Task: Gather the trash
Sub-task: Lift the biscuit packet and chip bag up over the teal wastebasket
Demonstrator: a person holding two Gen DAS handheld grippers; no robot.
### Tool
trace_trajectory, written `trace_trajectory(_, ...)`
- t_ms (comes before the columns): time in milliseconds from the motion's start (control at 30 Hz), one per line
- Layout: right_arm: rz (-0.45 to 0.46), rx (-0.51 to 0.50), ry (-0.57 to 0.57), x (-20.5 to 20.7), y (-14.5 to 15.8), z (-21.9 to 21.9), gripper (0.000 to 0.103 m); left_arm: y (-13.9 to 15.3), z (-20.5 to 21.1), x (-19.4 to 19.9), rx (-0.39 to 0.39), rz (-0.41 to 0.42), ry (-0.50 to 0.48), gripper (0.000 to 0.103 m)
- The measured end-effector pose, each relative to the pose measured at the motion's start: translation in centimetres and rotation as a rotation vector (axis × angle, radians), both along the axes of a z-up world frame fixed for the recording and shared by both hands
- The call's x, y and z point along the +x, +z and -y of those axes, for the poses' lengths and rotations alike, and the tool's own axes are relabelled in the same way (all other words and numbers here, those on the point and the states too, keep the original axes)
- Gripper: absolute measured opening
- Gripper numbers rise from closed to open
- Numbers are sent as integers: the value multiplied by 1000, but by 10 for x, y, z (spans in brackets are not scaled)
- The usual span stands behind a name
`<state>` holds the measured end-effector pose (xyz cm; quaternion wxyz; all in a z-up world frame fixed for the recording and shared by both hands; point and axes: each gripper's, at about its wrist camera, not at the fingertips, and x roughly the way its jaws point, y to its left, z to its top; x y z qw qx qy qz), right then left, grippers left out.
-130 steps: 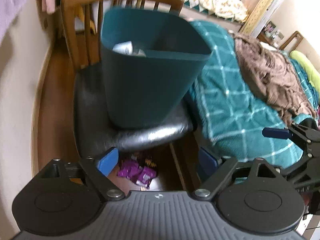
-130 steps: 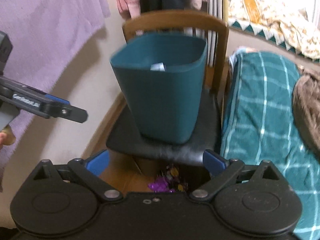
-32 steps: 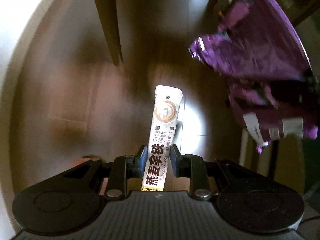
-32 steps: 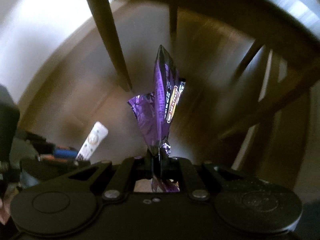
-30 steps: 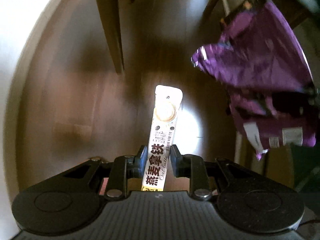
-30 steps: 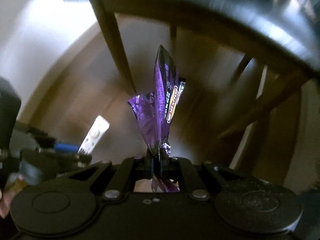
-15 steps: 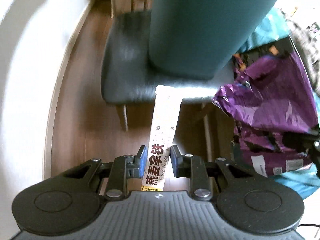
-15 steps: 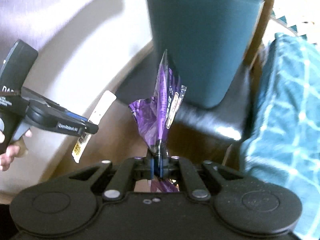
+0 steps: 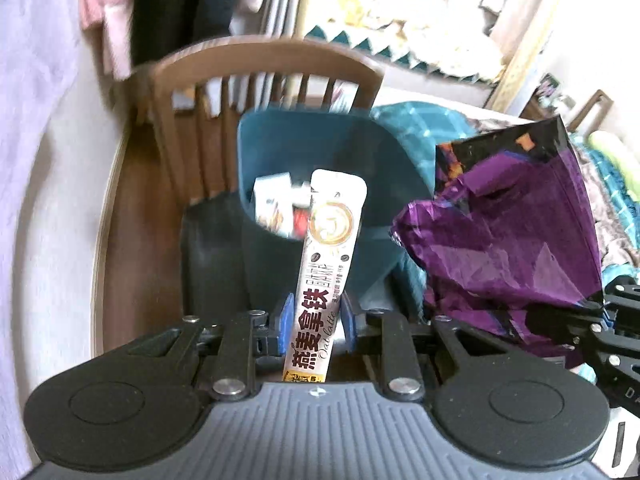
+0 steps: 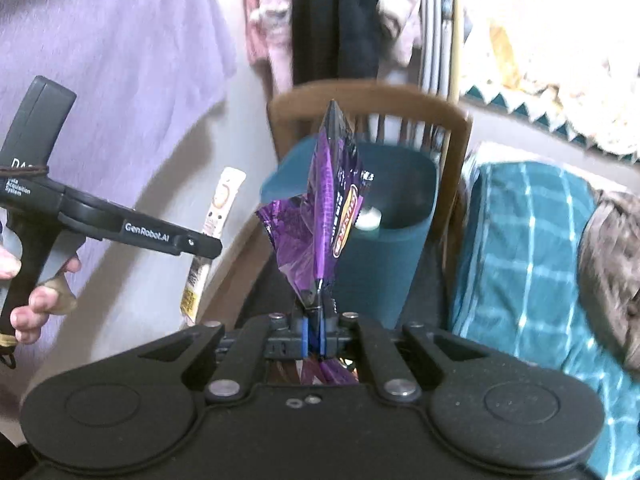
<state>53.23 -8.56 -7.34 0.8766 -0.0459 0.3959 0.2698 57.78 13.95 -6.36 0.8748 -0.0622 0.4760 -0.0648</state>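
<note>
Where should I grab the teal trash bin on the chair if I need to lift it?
Take the teal trash bin by its open top rim, coming from above with one finger inside and one outside. Its smooth walls taper toward the base, so a side grip would likely slip. The near rim looks clearest; the wooden chair back crowds the far side.

A left gripper [image 9: 314,322] clamps the lower part of a white sachet [image 9: 326,264], which stands upright before a teal bin [image 9: 372,184] on a chair's [image 9: 208,264] black seat. Trash lies inside the bin. At right, a crumpled purple bag [image 9: 516,236] hangs from the right gripper [image 9: 600,316], beside a teal bedspread [image 9: 412,120].
</note>
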Motion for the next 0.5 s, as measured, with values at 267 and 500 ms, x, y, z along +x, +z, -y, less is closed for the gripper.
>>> trace_trajectory(267, 134, 43, -126, 45, 48, -25, 5, 36, -9, 46, -24, 47, -91, 24)
trace_trajectory(500, 158, 60, -204, 89, 50, -38, 5, 33, -10, 104, 5, 43, -109, 24)
